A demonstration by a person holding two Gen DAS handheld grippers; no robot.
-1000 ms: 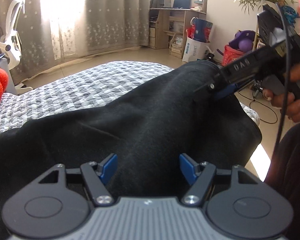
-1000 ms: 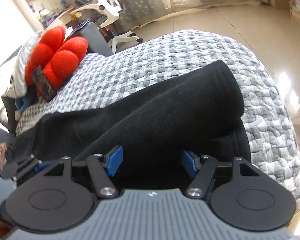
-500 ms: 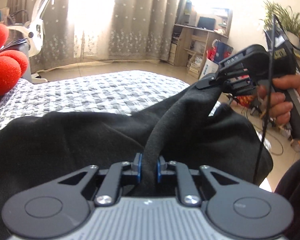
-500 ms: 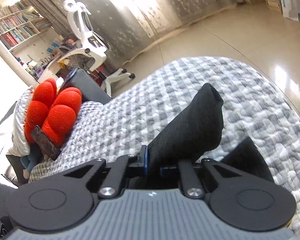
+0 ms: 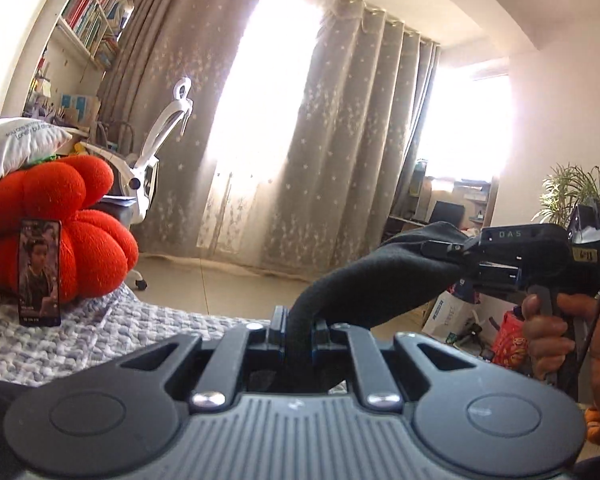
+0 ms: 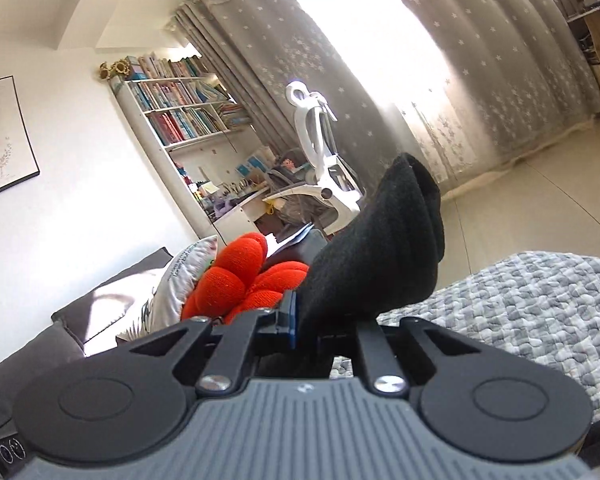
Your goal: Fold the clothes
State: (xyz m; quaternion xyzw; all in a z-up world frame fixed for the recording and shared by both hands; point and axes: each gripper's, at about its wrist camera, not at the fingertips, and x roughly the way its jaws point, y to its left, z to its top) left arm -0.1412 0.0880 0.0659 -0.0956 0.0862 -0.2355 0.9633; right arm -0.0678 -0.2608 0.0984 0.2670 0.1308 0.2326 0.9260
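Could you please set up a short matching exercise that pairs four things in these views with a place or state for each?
Things:
1. black garment
2. red cushion
3. phone
4. white office chair

Places or states:
A. propped upright against the cushion
B. standing by the curtains
C. pinched at two spots, by the left tongs and the right tongs
D. resting on the grey quilt, beside a white pillow

Pairs: 1-C, 2-D, 3-A, 4-B
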